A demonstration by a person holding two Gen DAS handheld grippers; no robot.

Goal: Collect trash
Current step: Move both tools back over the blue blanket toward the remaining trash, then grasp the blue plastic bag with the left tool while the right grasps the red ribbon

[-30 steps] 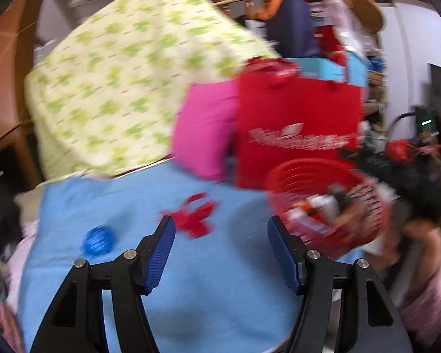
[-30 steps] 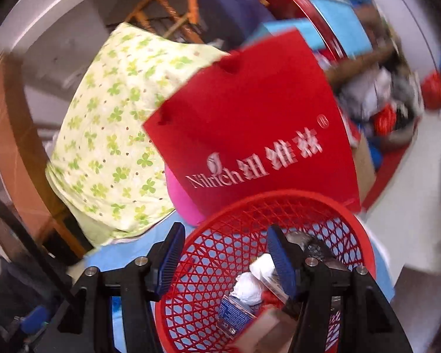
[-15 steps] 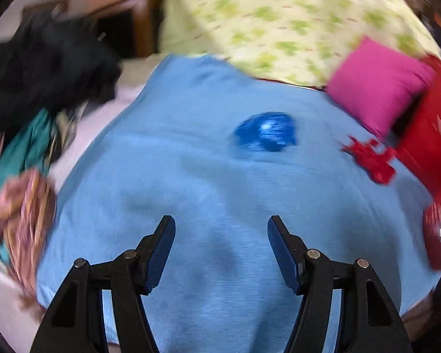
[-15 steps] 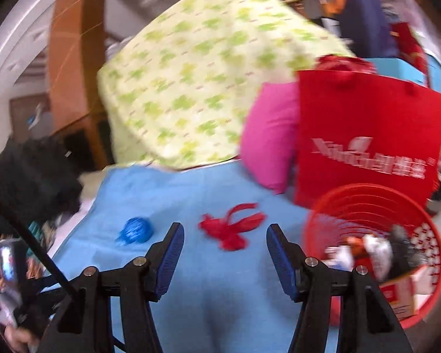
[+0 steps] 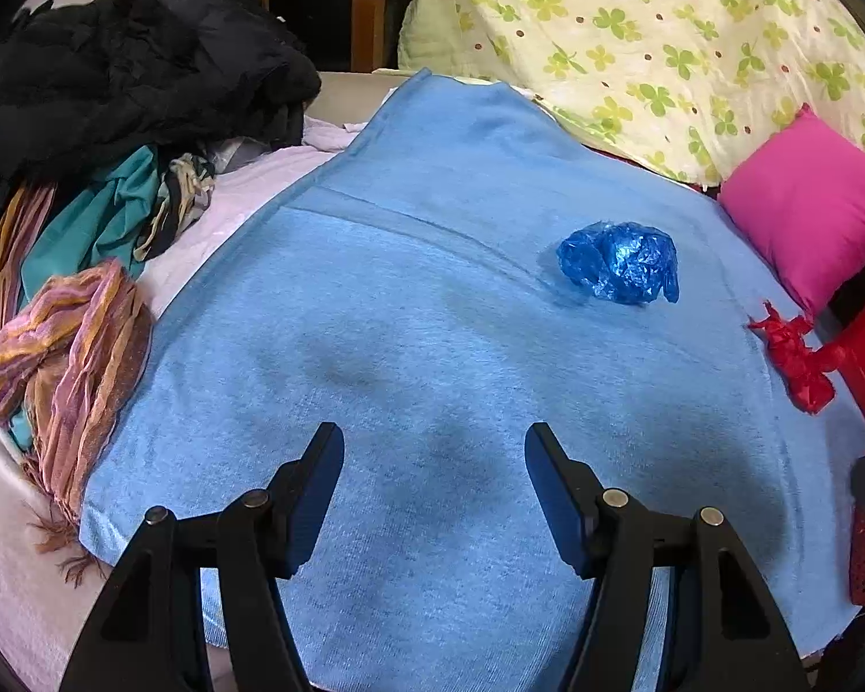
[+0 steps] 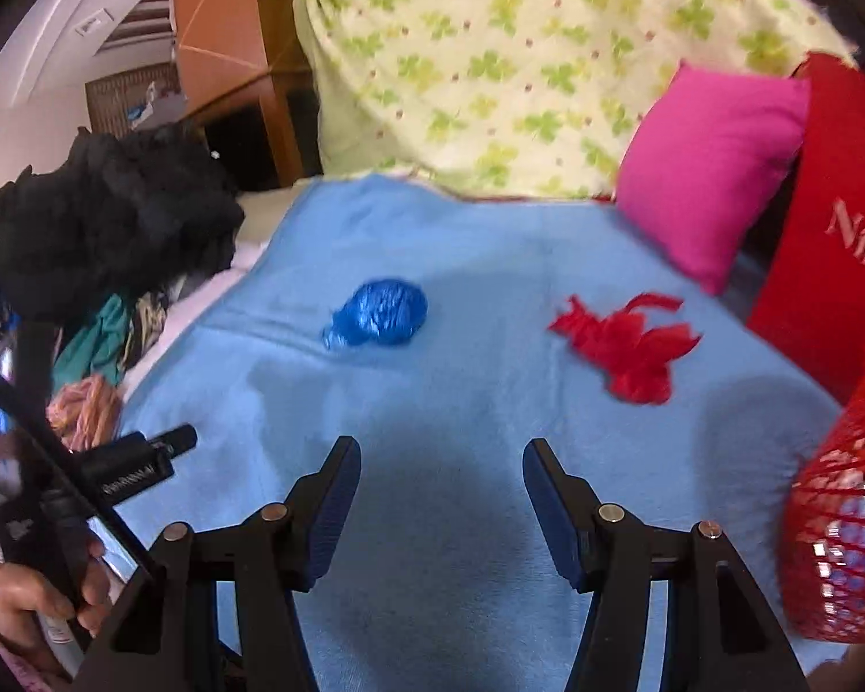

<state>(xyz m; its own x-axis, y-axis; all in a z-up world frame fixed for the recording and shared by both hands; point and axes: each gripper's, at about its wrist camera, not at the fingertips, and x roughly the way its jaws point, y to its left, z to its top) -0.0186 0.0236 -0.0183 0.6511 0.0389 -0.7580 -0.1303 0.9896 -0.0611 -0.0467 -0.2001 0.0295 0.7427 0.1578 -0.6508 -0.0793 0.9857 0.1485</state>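
Crumpled blue plastic wad [image 5: 620, 262] on blue towel [image 5: 409, 346].
Glossy, creased; a red scrap [image 6: 628, 346] lies near it. Left gripper [image 5: 434, 484] and right gripper [image 6: 441, 496] both spread, empty.

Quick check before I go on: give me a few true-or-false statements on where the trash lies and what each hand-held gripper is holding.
1. The crumpled blue plastic bag lies on the light blue blanket. True.
2. The left hand-held gripper grips the blue bag. False: its jaws are open and empty.
3. The red scrap lies between the blue bag and the red mesh basket. True.
4. The right hand-held gripper holds the red scrap. False: it is empty, the scrap lies ahead of it.
5. The pink cushion sits inside the basket. False: it leans by the clover-print cover.
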